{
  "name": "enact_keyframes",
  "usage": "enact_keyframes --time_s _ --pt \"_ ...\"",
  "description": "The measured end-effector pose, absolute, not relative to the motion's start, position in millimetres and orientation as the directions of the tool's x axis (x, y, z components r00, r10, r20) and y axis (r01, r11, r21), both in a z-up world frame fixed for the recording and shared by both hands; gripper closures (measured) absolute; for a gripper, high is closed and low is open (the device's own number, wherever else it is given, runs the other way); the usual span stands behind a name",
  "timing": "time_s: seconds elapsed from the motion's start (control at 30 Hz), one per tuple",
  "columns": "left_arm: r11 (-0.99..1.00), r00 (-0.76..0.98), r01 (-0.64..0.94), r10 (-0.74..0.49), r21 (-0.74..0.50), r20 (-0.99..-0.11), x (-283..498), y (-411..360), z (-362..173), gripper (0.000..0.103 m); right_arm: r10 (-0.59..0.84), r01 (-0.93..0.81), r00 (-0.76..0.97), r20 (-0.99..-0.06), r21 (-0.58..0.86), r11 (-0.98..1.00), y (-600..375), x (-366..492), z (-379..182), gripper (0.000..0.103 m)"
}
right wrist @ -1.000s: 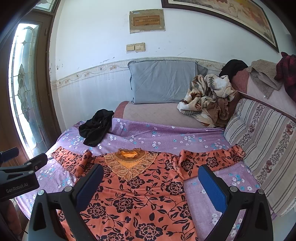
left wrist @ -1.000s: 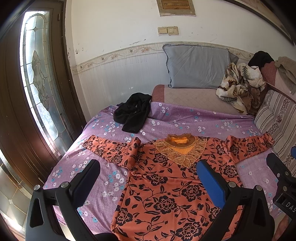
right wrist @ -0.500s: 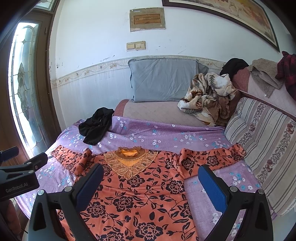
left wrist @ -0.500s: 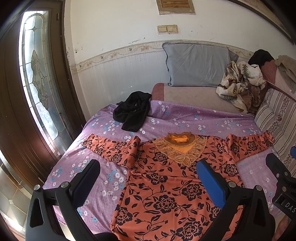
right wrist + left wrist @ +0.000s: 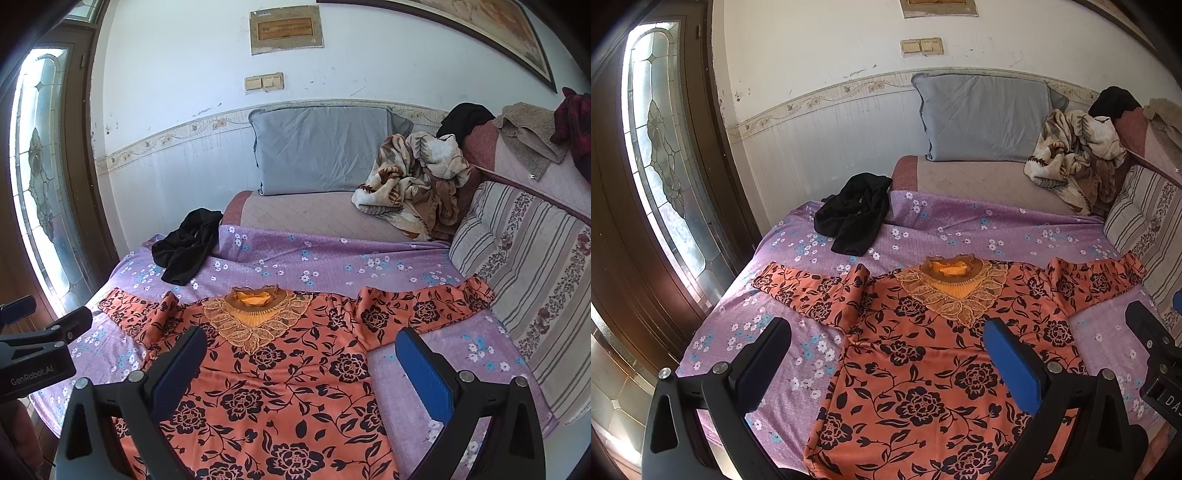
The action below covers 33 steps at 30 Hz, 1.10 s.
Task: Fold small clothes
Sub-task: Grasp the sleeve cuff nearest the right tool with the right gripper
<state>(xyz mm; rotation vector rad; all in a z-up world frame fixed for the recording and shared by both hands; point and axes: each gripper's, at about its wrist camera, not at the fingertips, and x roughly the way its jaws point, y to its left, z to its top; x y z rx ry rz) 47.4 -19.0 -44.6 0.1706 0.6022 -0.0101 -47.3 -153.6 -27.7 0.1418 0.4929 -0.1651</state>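
The orange floral top (image 5: 923,369) lies flat on the bed (image 5: 960,229), sleeves spread. My left gripper (image 5: 886,369) and right gripper (image 5: 299,373) hover above it, both released and empty. I should pinch each sleeve near its cuff and fold it inward.

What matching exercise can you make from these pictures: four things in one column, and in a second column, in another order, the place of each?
Things:
1. orange floral top
2. black garment
3. grey pillow
4. patterned blanket

Places:
A. upright against the wall
B. crumpled in the far right corner
C. bunched at the far left of the purple sheet
D. spread flat, nearest the claws

Pairs: 1-D, 2-C, 3-A, 4-B
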Motion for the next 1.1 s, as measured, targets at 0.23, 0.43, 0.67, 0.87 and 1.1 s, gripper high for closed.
enact_keyframes --time_s 0.23,0.43,0.67,0.87,1.1 --pt "0.978 0.772 0.101 0.037 0.181 -0.634 92.9 -42.5 -88.6 0.000 -0.132 0.225 0.848 -0.513 0.123 0.966 -182.4 -23.4 -51.6 0.000" --pt "0.957 0.538 0.210 0.058 0.200 -0.841 176.1 -74.6 -212.9 0.000 -0.091 0.332 0.801 -0.591 0.314 0.889 -280.3 25.5 -114.3 0.000" --pt "0.938 0.446 0.243 0.119 0.248 -0.887 207.1 -87.5 -296.2 0.000 0.005 0.570 0.746 -0.666 0.642 0.512 -468.2 67.7 -233.3 0.000" --pt "0.960 0.436 0.248 0.011 0.131 -0.900 216.8 -82.5 -302.8 0.000 -0.117 0.596 0.801 -0.587 0.763 0.251 -571.9 64.0 -274.3 0.010" --pt "0.975 0.452 0.218 -0.066 0.039 -0.890 207.5 -71.1 -305.0 0.000 -0.211 0.586 0.807 -0.551 0.789 0.183 -643.1 82.0 -292.5 0.027"
